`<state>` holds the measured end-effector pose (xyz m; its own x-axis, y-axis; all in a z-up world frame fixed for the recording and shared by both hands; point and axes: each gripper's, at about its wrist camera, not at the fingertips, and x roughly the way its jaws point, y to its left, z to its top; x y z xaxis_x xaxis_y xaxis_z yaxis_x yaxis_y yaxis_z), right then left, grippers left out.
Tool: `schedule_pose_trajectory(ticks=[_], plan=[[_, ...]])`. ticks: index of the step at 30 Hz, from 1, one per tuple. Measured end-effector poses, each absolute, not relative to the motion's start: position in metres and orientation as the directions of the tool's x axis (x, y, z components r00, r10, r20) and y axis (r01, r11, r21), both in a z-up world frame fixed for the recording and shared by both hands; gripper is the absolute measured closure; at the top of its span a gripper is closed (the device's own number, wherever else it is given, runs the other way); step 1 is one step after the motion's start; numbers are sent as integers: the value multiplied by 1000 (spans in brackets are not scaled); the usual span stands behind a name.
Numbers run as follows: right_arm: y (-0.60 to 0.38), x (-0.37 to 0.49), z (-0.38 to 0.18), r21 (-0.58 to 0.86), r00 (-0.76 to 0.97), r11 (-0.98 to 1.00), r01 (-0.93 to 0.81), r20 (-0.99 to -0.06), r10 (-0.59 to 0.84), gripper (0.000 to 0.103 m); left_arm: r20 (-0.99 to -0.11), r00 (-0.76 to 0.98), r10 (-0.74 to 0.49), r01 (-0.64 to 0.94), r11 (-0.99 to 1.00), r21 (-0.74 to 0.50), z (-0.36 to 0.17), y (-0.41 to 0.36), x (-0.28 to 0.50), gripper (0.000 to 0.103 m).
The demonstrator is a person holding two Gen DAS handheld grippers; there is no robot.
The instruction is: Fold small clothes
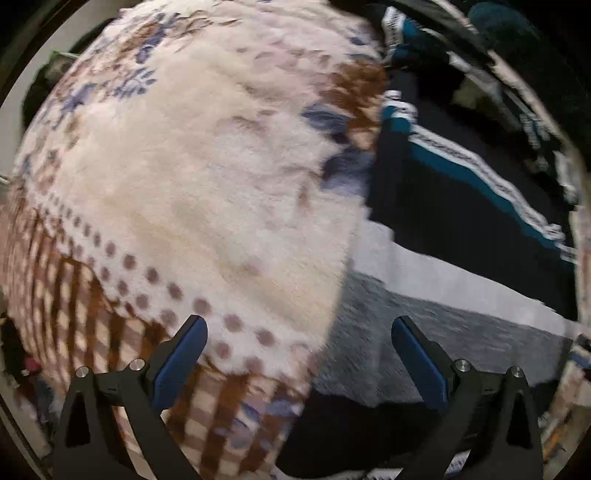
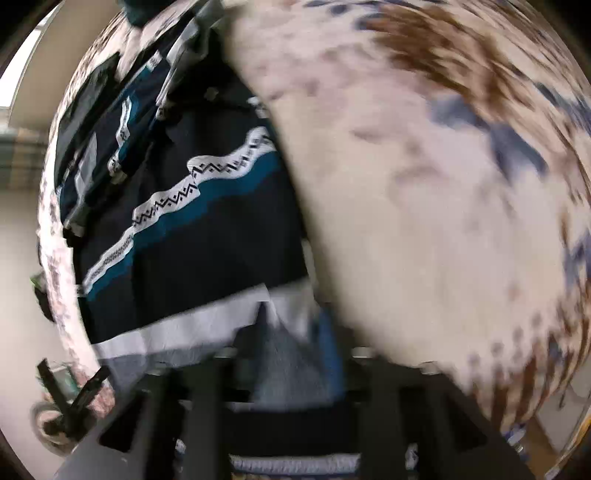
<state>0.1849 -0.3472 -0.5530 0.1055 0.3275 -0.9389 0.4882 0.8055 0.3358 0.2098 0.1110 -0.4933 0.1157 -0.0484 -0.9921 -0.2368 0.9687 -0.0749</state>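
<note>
A dark garment [image 1: 443, 206] with a teal and white zigzag stripe, a white band and a grey hem [image 1: 424, 325] lies on a fluffy cream blanket [image 1: 203, 184]. My left gripper [image 1: 301, 354] hangs open above the line where garment and blanket meet, its blue pads [image 1: 181, 362] wide apart with nothing between them. The right wrist view is blurred. The same garment [image 2: 207, 251] fills its left half. My right gripper [image 2: 284, 362] stands at the garment's grey and white hem, jaws part open, and grey cloth shows between them. I cannot tell whether the pads touch the cloth.
The blanket [image 2: 424, 221] carries brown and blue flowers, dots and a checked border. More dark and teal cloth [image 1: 498, 22] is bunched beyond the garment. A pale floor [image 2: 22, 258] and a dark stand-like object [image 2: 66, 398] show past the blanket's left edge.
</note>
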Motion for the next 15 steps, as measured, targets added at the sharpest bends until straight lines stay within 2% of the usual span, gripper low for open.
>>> schedule_pose_trajectory(ticks=[1,3,7,8,9,10,11,12,13,14,15], plan=[[-353,170,-550,319,92,801,507,-944,318,43,-989,116,-91,-234,965,-116,-495,110,205,0],[-362,149,-548,286,71,799,529,-953,294,43,-983,75,-168,-224,958,-181,-507,104,192,2],[-375,115,-578,258,-26,799,543,-946,324,43,-977,61,-203,-210,955,-211,-525,93,173,2],[-373,109,-586,264,-40,799,540,-941,337,43,-978,87,-191,-202,958,-205,-524,90,169,11],[-369,107,-592,269,-45,799,537,-937,346,43,-978,103,-181,-196,960,-198,-524,88,163,33],[-365,102,-599,281,-50,801,528,-932,360,43,-977,131,-167,-182,965,-189,-520,85,158,50],[-358,100,-603,286,-45,808,515,-932,358,43,-975,151,-161,-172,967,-187,-517,81,148,88],[-355,97,-602,285,-31,814,505,-937,348,44,-969,171,-176,-159,966,-204,-512,77,143,98],[-350,95,-601,283,-16,819,500,-942,335,55,-967,191,-168,-147,969,-197,-506,74,138,98],[-346,91,-598,282,-7,824,493,-945,327,81,-966,204,-162,-134,972,-191,-501,71,133,99],[-342,85,-595,282,1,826,488,-947,322,94,-965,216,-151,-121,976,-180,-494,69,130,99]])
